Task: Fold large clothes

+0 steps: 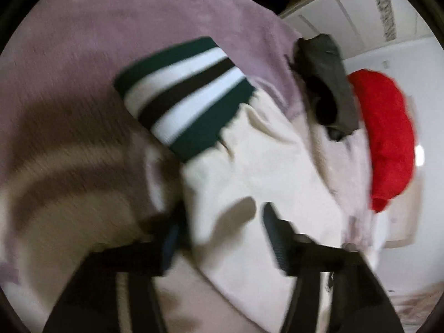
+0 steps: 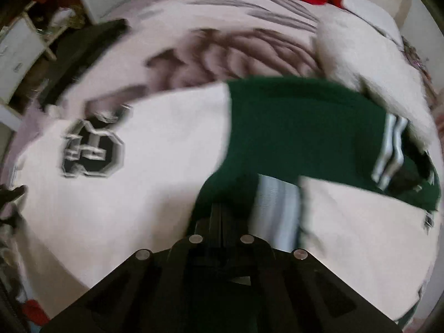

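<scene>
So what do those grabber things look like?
Both are black plastic. The left gripper has two long, flat black fingers, and there seems to be a bit of blue on the other one, though it is blurry. The right gripper has a wide, angular black body with four round silver bolt heads across it. No cables, sleeves or writing show.

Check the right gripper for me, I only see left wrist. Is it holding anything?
Observer: Yes. The right gripper looks shut on dark green fabric of the cream-and-green varsity jacket.
Operator: Any marking on the body?
Observer: A dark letter patch with pale edging sits on the cream panel.
Operator: Other trim in sight?
Observer: A green-and-white striped knit band lies at the right side, blurred.
</scene>
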